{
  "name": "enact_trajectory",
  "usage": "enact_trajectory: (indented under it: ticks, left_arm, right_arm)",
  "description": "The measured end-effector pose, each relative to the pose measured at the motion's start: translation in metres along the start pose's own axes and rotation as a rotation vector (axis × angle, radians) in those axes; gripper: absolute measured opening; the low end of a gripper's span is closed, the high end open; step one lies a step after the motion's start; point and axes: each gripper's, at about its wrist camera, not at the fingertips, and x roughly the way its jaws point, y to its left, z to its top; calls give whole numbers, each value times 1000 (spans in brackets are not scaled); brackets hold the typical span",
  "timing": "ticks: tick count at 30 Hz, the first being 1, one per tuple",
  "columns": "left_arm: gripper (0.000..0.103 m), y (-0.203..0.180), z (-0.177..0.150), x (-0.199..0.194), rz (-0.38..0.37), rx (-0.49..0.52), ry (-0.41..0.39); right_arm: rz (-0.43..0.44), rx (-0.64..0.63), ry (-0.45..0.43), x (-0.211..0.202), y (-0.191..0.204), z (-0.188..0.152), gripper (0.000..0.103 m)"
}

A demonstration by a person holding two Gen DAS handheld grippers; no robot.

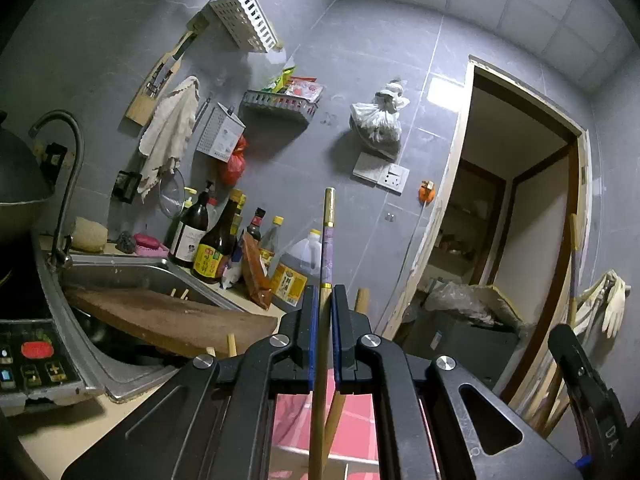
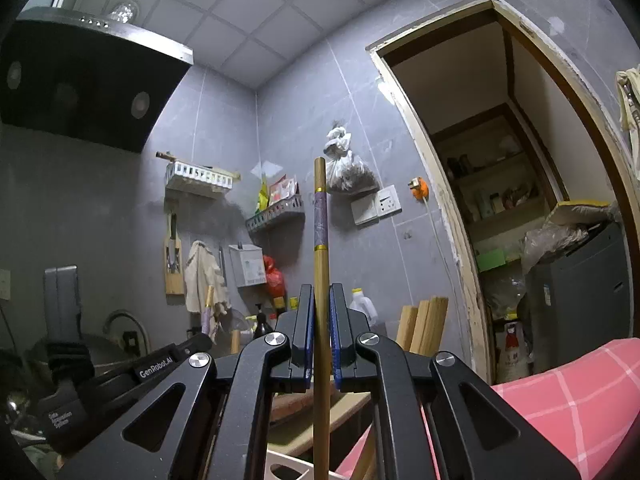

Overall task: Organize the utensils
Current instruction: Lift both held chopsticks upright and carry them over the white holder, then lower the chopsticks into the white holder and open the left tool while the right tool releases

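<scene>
My left gripper (image 1: 324, 292) is shut on a wooden chopstick (image 1: 327, 236) with a purple band and gold tip, held upright in the air. My right gripper (image 2: 322, 290) is shut on a like chopstick (image 2: 320, 220), also upright. More wooden chopstick ends (image 1: 231, 345) stick up by the sink edge, and several stand right of the right gripper (image 2: 424, 322). A white slotted holder (image 2: 288, 466) shows below the right gripper. The left gripper's body (image 2: 132, 372) shows at the lower left of the right wrist view.
A steel sink (image 1: 120, 276) holds a wooden cutting board (image 1: 168, 316). Sauce bottles (image 1: 208, 240) line the counter by the grey tiled wall. Wall baskets (image 1: 248, 16), a towel (image 1: 168, 132) and a range hood (image 2: 88, 80) hang above. A doorway (image 1: 512, 208) opens at right. Pink checked cloth (image 2: 560, 400) lies below.
</scene>
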Motion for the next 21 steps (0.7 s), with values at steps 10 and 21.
enact_trajectory:
  ticks: [10,21]
  left_arm:
    - [4,-3,-18,-4,-5,20,59]
    - [5,-7,-29,-10,-48,58,164]
  right_arm:
    - [-6,-17,51,-1,1,-7,5]
    - [-11,-29,125,-6,0,-13,6]
